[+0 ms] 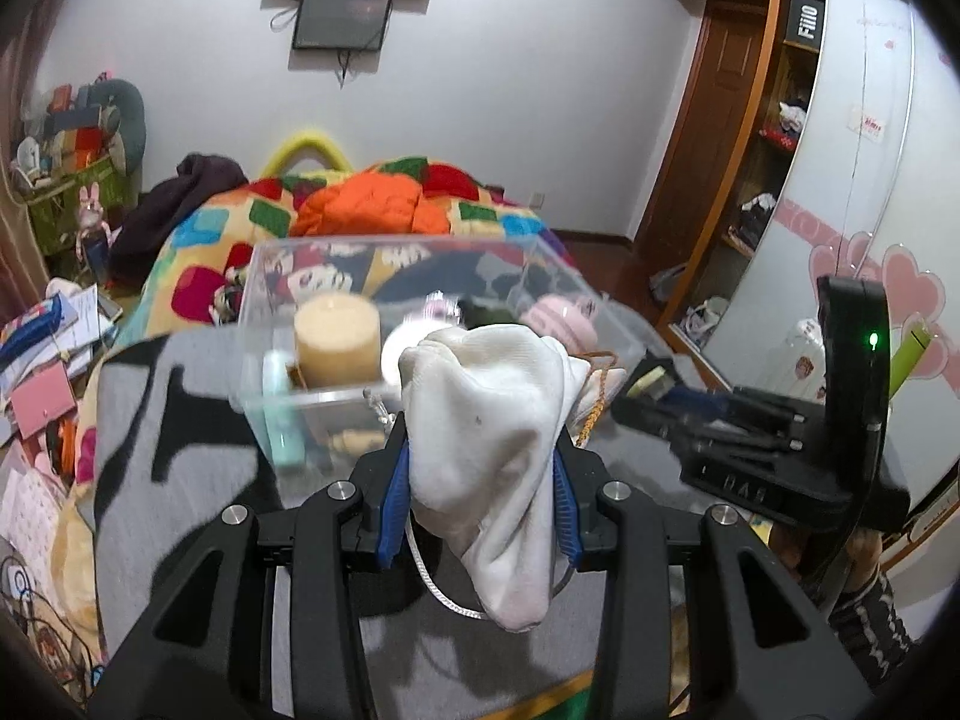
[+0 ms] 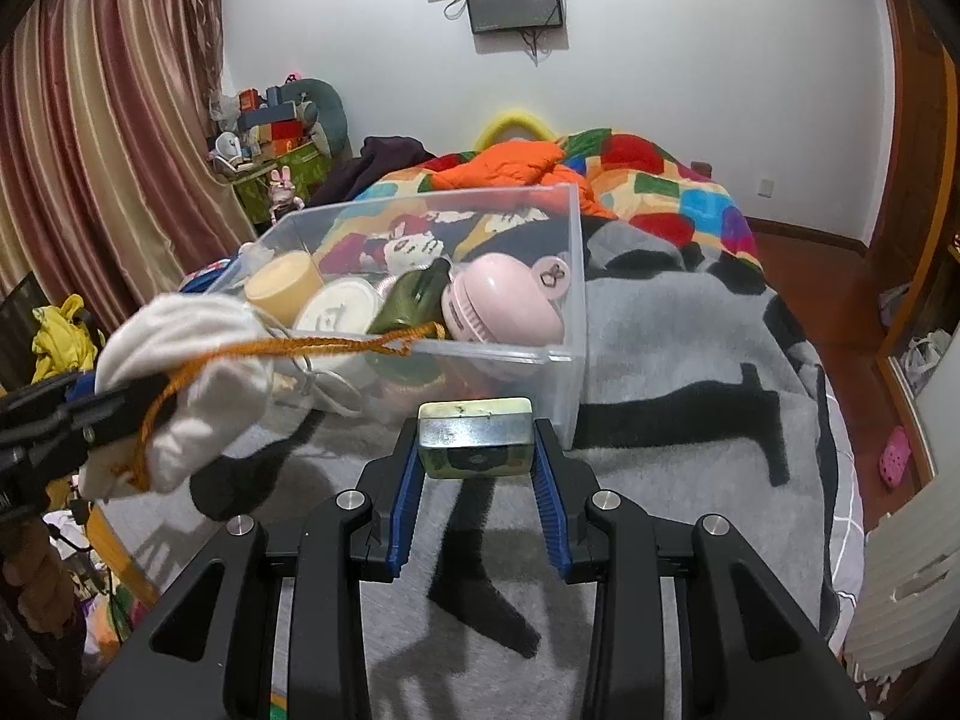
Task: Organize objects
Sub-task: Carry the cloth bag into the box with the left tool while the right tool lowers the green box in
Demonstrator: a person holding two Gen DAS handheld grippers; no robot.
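A clear plastic bin sits on a grey and black blanket on the bed. It holds a cream candle, a pink round fan, a dark green bottle and a white lid. My left gripper is shut on a white sock just in front of the bin. An orange cord runs from the sock to the bin. My right gripper is shut on a small green tin near the bin's front right corner.
The grey blanket covers the near bed. A colourful quilt and orange jacket lie behind the bin. Papers and clutter lie left of the bed. A wardrobe stands at right, curtains at left.
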